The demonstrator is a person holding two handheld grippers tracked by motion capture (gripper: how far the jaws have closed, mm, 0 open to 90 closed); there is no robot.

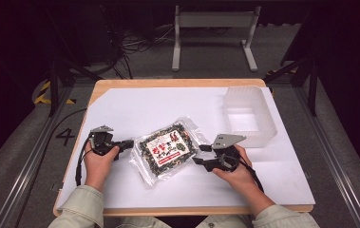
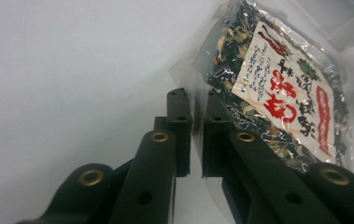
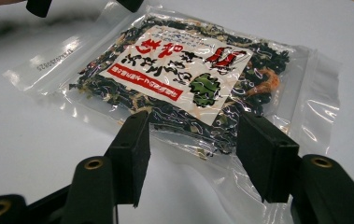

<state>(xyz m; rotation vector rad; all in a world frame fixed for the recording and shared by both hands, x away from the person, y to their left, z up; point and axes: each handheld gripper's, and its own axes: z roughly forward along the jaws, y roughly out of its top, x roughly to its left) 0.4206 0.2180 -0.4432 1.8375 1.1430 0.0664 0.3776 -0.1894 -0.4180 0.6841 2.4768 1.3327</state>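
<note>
Seaweed packet point(image 1: 165, 148) lies flat on the white desk point(image 1: 135, 109) between both grippers, long axis running diagonally — near-left to far-right. Left gripper point(image 2: 192, 125) has its jaws pressed together on the packet's clear edge film. Right gripper point(image 3: 191, 154) is spread, the packet's near edge just ahead between its jaws — nothing gripped yet.

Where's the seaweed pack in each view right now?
High view: seaweed pack at table centre, between both tools.
Left gripper view: upper right, its clear edge pinched between the jaws.
Right gripper view: centre and top, beyond the open jaws.
Shared landmark: its white label with red print.
</note>
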